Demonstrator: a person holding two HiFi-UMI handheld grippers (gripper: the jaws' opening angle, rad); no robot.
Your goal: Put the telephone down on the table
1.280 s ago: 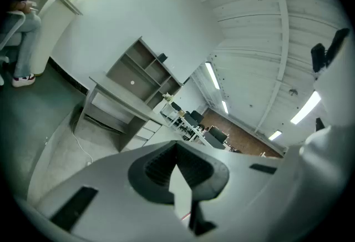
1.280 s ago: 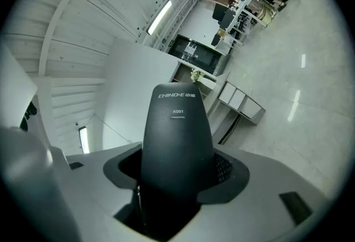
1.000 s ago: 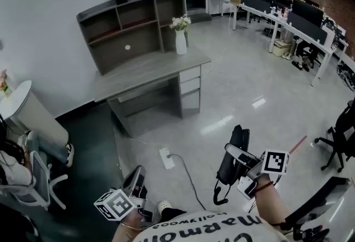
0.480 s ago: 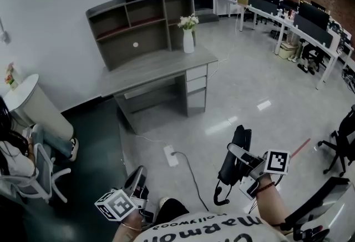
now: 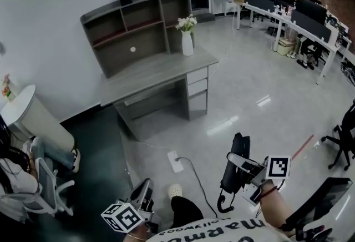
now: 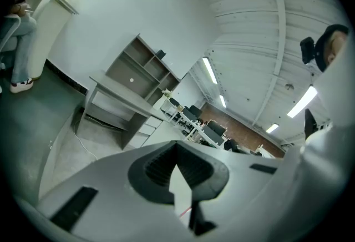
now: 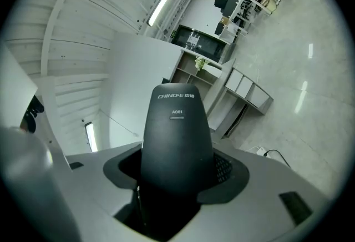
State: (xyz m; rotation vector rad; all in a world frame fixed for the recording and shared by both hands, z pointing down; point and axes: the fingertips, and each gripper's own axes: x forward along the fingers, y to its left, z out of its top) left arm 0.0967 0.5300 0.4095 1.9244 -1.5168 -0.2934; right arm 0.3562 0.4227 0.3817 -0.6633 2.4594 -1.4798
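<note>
The telephone (image 7: 176, 141) is a black matte plastic handset, smooth and rounded, which becomes narrower toward its far end. It has small white print, "CHINO-E" and under it "A081". The right gripper (image 5: 239, 164) is clenched on its near part, with one jaw on each side of the handset. The long axis of the handset follows the line of the gripper, and the far end points away from the person, a little to the right of the grey wooden desk (image 5: 161, 71). The handset is in the air above the pale floor, well apart from the desk and on its near side. A black loop hangs under its near end.

The left gripper (image 5: 147, 188) has its jaws closed together at the tips, with nothing between them.

On the desk, at the right end of the grey shelf unit (image 5: 138, 27), stands a white vase (image 5: 187, 44) that holds white flowers (image 5: 186, 23). One compartment of the shelf holds a small white round thing (image 5: 132, 49).
</note>
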